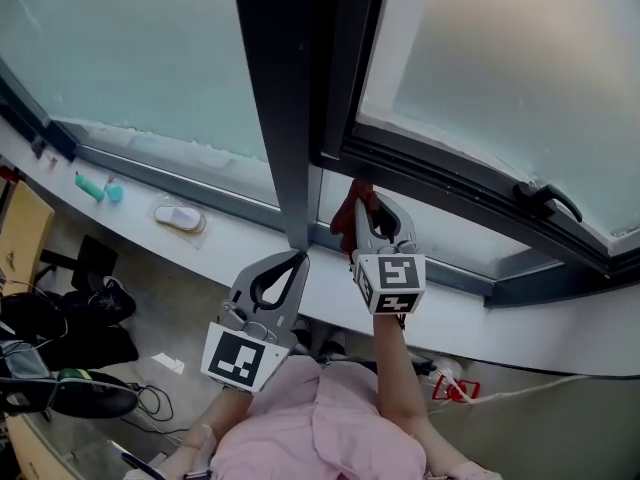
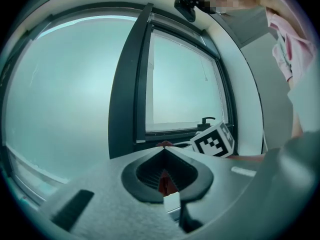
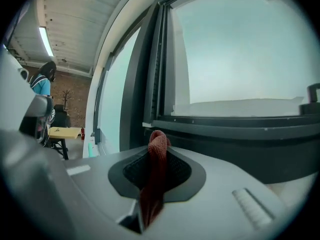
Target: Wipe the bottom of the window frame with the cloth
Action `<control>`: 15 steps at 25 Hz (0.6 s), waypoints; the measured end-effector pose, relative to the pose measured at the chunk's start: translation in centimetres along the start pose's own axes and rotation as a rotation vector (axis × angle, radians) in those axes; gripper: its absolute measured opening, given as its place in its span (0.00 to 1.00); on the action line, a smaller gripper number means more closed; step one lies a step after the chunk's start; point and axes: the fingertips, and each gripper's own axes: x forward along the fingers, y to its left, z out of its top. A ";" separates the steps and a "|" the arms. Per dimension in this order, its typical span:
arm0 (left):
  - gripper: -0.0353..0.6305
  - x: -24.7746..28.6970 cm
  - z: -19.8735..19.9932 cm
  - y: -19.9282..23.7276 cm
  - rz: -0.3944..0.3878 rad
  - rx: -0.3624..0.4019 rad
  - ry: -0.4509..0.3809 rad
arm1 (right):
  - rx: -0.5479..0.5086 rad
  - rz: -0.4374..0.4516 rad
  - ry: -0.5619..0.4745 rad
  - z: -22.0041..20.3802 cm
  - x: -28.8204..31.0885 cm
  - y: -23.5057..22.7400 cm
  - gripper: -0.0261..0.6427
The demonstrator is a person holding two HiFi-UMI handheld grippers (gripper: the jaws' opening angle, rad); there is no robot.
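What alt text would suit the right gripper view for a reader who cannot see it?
The right gripper has its jaws shut on a red cloth that sticks up between them, near the window frame's dark bottom rail. Pale frosted glass lies above.

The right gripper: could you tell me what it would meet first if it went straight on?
Probably the window frame's bottom rail, the right gripper's red cloth touching first; depth unclear.

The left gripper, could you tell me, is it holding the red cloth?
No, the left gripper is shut on nothing; the red cloth is pinched in the right gripper.
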 end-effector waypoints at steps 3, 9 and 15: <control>0.05 -0.6 0.3 1.4 -0.003 -0.016 -0.006 | 0.007 0.006 0.020 -0.2 2.5 1.4 0.11; 0.05 -1.7 -0.2 4.1 0.001 -0.024 -0.002 | 0.015 0.002 0.002 0.6 5.5 3.1 0.11; 0.05 -2.0 0.1 5.6 -0.006 -0.031 -0.007 | 0.001 -0.048 0.002 1.0 7.4 2.4 0.11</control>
